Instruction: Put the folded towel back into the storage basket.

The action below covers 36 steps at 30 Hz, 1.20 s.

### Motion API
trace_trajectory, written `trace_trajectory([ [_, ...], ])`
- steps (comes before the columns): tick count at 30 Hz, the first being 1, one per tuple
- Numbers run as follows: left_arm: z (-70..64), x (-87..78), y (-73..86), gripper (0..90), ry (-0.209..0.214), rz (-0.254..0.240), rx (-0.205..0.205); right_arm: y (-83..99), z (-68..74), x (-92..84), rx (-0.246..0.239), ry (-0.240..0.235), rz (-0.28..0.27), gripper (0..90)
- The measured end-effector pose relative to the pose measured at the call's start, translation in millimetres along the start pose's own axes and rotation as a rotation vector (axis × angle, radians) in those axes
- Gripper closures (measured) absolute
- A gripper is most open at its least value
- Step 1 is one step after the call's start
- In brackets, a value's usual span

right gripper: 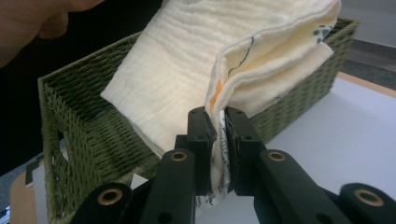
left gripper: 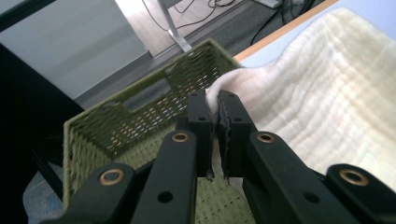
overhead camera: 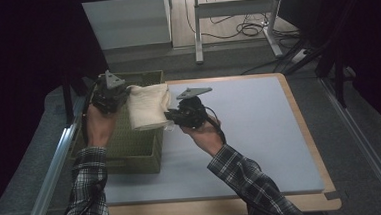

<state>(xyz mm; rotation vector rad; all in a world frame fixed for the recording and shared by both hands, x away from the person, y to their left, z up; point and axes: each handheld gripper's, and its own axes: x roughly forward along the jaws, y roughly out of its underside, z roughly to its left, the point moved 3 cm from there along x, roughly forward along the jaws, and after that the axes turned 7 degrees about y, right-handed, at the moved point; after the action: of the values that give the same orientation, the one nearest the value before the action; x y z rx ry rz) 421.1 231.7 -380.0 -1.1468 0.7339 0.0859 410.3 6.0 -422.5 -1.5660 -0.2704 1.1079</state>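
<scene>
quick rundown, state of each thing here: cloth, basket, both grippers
cloth: folded, held up over the basket's rim, pinched at two edges
basket: upright on the table, open top, nothing seen on the visible part of its floor
left gripper: shut on the cloth
right gripper: shut on the cloth
table: bare blue mat

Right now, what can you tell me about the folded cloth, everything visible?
The cloth is cream, crinkled like gauze, and folded in several layers, with small dark and orange printed marks at its edges. It hangs stretched over the green woven basket, partly above the basket's right wall. The left gripper pinches one edge and the right gripper pinches the layered opposite edge, both shut on it. Whether it touches the basket rim is unclear.
</scene>
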Motion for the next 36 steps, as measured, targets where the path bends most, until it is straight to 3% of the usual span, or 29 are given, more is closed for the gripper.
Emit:
trace_trajectory([
  [9, 22.7, 3.7, 28.6, 85.1, -0.015, 0.036, -0.047, -1.0, 22.8, 36.1, -0.036, -0.005, 0.065, 81.1],
  [21, 50.0, 8.9, 57.2, 85.1, -0.032, 0.106, -0.078, -3.9, 51.7, 76.2, -0.078, -0.004, 0.143, 81.1],
  [36, 64.5, 21.7, 79.2, 84.8, -0.008, 0.186, -0.090, -9.0, 85.0, 104.3, -0.180, 0.021, 0.229, 81.0],
])
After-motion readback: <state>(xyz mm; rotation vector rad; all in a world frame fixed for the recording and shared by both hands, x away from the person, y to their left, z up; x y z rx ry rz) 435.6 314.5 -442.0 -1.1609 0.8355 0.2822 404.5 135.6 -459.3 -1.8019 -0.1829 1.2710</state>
